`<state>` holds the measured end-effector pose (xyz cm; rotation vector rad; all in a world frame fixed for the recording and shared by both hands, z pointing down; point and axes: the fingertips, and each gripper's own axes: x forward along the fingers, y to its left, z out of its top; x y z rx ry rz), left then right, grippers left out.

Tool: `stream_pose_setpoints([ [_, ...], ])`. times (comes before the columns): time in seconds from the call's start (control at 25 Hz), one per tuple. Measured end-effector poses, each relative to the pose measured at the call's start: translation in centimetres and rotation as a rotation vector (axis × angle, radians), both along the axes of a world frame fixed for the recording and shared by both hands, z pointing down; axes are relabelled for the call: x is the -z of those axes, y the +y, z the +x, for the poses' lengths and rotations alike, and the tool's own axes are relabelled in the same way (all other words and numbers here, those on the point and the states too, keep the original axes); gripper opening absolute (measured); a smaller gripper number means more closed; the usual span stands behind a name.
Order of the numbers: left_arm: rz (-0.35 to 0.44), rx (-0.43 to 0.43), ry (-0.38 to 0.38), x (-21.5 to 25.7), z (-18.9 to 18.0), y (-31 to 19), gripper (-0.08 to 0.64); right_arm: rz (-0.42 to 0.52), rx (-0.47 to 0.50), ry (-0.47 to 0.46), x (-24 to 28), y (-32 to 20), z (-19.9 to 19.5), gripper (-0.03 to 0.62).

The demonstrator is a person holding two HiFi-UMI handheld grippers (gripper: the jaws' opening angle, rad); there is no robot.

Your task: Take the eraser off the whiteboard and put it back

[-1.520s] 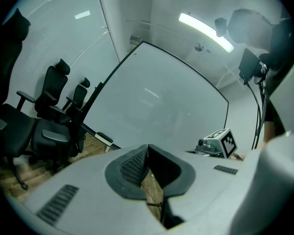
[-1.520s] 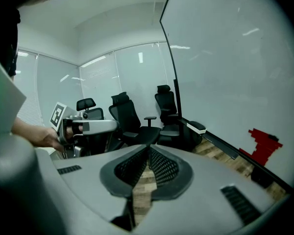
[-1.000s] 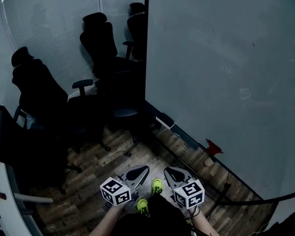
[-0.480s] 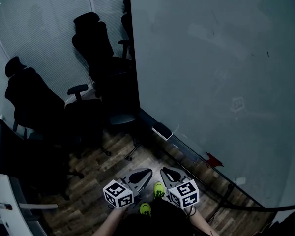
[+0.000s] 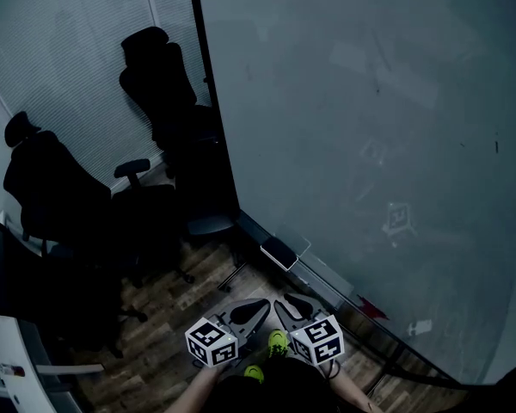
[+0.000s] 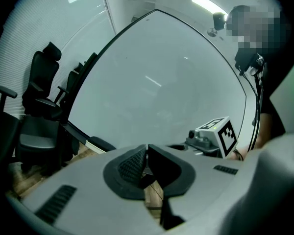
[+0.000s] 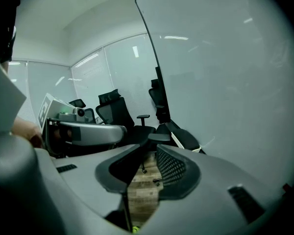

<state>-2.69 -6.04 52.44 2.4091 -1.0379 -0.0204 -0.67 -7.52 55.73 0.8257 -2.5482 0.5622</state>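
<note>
Probably light, stiff, felt-faced: pinch the eraser (image 5: 278, 253), far ahead at the whiteboard (image 5: 370, 127) foot, across its narrow sides. Nothing held yet: left gripper (image 6: 146, 156) closed tight, right gripper (image 7: 150, 159) just been opening, slightly apart, empty.

- A grey moulded left gripper (image 5: 256, 306) is seen, topped by a white cube with black square markers (image 5: 211, 342).
- A matching grey right gripper (image 5: 285, 305) is topped by a second marker cube (image 5: 316, 340).
- Neon yellow-green shoes (image 5: 278, 343) are worn.

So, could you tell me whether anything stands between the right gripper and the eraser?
Nothing visible does: only bare floor lies between the right gripper, whose empty jaws have just been opening, and the eraser at the whiteboard's foot. The chairs stand off to the left.
</note>
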Motion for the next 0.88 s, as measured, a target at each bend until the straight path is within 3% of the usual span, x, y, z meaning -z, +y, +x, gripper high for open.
stream_pose_setpoints([
  [0.56,-0.01,-0.01,-0.03,-1.6,0.4,-4.0,0.035,-0.042,0.025,0.028,-1.5,-3.6,-0.5,0.129],
  [0.88,-0.009,-0.117,-0.047,-2.0,1.2,-5.6,0.043,-0.063,-0.103,0.057,-2.2,-5.2,0.6,0.14],
])
